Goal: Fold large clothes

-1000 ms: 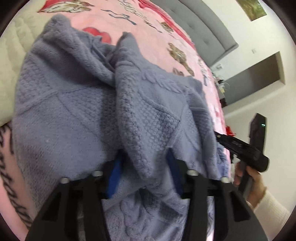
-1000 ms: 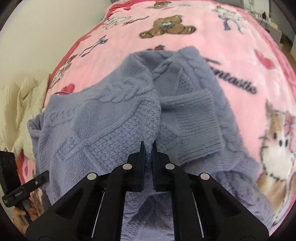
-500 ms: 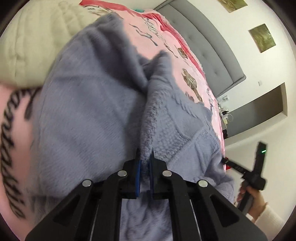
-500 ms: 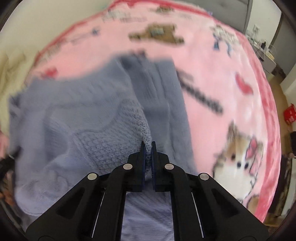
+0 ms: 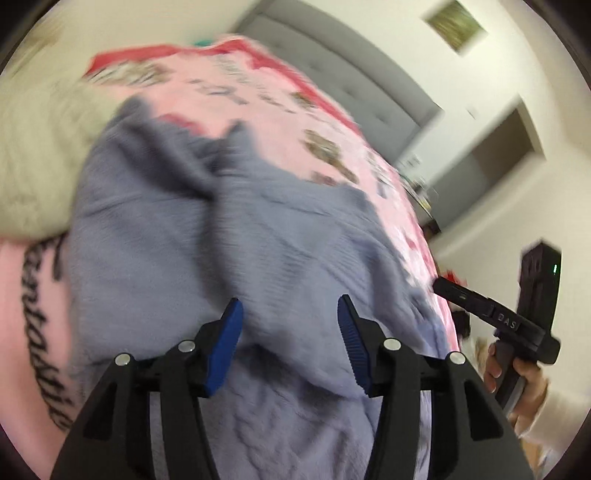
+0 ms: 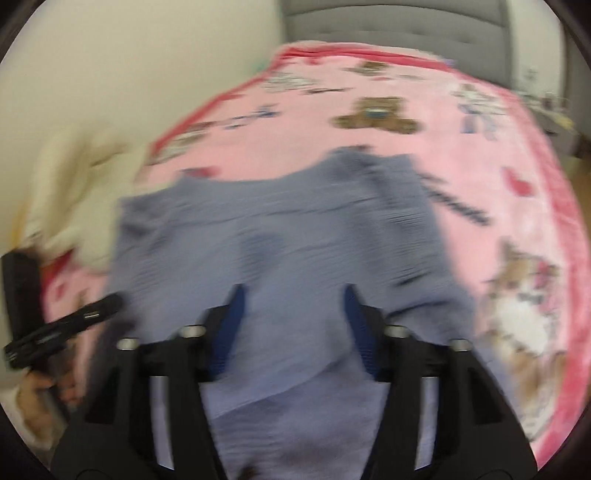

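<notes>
A lavender-blue knit sweater (image 5: 258, 236) lies folded over on the pink printed blanket (image 5: 266, 92); it also shows in the right wrist view (image 6: 280, 236). My left gripper (image 5: 290, 314) is open just above the sweater's near fold, holding nothing. My right gripper (image 6: 291, 306) is open over the sweater's near edge, holding nothing. In the left wrist view the right gripper (image 5: 495, 317) shows at the right beside the bed. In the right wrist view the left gripper (image 6: 62, 325) shows at the left. Both views are motion-blurred.
A cream quilt (image 5: 40, 155) lies bunched at the sweater's left; it also shows in the right wrist view (image 6: 74, 184). A grey padded headboard (image 6: 391, 29) stands at the far end of the bed. A doorway (image 5: 487, 166) opens at the right.
Both grippers were shut on folds of the sweater half a second ago. Now both are open and pulled back, and the sweater lies released on the blanket.
</notes>
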